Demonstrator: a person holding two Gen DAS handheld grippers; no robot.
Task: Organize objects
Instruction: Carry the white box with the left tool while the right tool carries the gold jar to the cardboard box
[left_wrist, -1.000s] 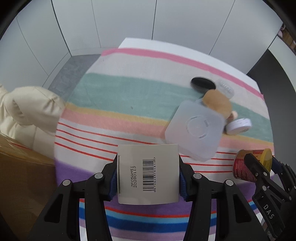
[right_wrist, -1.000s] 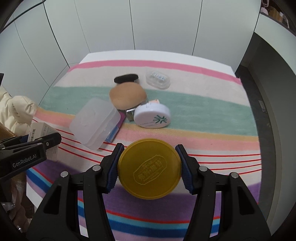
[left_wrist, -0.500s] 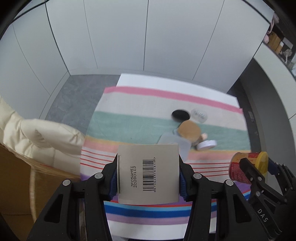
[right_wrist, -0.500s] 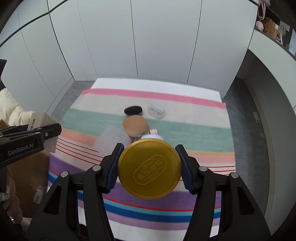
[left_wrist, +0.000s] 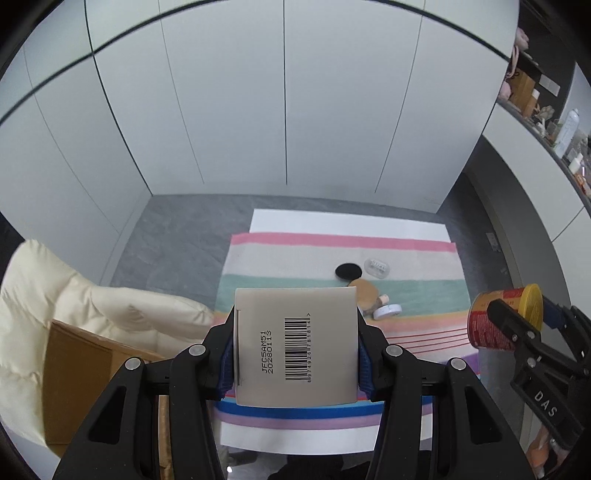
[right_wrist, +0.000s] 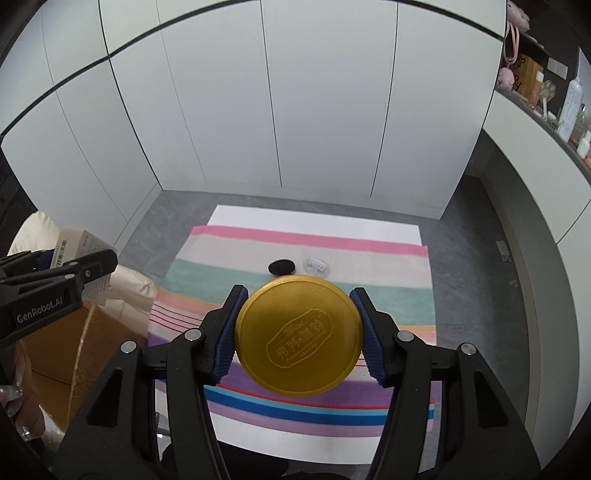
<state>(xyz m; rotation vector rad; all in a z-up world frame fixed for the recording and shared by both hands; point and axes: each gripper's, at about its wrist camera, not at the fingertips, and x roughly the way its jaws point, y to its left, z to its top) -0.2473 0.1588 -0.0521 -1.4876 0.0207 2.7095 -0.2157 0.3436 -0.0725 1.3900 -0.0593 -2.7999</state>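
My left gripper is shut on a grey cardboard box with a barcode, held high above the table. My right gripper is shut on a can with a yellow lid; in the left wrist view the same can shows its red side at the right. Far below, on the striped cloth, lie a black disc, a clear small case, a tan round puff and a white round compact. The left gripper with its box appears at the left of the right wrist view.
The striped cloth covers a white table on a grey floor. A cream padded jacket and a brown cardboard box sit at the left. White cupboard doors stand behind. A shelf with bottles runs along the right.
Both grippers have risen well above the table with the box and the can still in them. The table and the items on it look much smaller and farther away.
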